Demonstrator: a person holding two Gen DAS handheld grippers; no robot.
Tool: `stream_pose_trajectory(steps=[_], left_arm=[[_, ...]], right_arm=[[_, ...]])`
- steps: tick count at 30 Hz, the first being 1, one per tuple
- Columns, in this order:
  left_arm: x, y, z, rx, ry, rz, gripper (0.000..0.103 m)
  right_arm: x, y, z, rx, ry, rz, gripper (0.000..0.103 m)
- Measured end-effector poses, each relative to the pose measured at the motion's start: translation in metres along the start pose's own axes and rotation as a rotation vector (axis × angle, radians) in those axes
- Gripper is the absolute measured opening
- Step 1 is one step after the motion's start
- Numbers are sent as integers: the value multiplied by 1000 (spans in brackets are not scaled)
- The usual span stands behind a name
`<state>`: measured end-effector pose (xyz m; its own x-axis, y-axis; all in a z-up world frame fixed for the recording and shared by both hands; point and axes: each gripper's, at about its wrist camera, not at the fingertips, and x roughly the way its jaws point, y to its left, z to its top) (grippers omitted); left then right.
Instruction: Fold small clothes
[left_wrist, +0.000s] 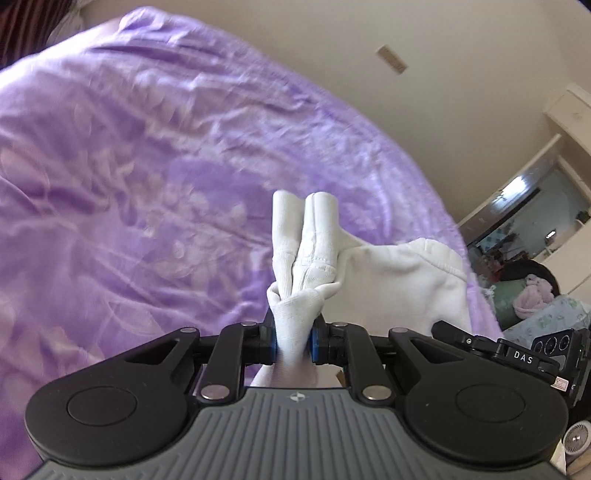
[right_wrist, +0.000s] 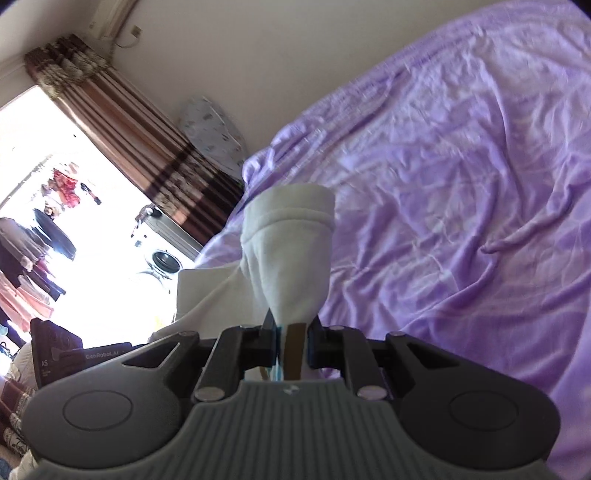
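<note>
Garment (left_wrist: 399, 280) hangs above the bed (left_wrist: 147, 166), left tool (left_wrist: 293, 341) and right tool (right_wrist: 291, 339) each clamped on bunched cloth, so probably mid-lift, next laying it flat to fold.

Garment strung between both grippers, above the bed

The left gripper (left_wrist: 293, 341) has a bunched corner of the garment (left_wrist: 388, 280) between its fingers — the rest trails off to its right, toward the right gripper (left_wrist: 517, 354) just beside it. In the right wrist view the right gripper (right_wrist: 291, 345) pinches another corner, cloth (right_wrist: 288, 258) standing up ahead of it, the bedspread (right_wrist: 461, 184) spreading behind and to the right — curtain (right_wrist: 147, 147) and window (right_wrist: 55, 221) off left.
</note>
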<state>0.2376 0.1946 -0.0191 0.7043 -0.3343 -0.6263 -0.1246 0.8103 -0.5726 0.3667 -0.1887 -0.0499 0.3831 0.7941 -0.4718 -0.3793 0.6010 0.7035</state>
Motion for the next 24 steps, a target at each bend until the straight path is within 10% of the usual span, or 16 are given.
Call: stream_pose_trajectory(steps=[12, 24], left_arm=[[83, 87, -6, -206, 121, -3, 22], [28, 60, 2, -179, 55, 155, 34]], right_arm=[[90, -111, -5, 178, 117, -64, 11], [27, -83, 3, 131, 46, -210, 28]])
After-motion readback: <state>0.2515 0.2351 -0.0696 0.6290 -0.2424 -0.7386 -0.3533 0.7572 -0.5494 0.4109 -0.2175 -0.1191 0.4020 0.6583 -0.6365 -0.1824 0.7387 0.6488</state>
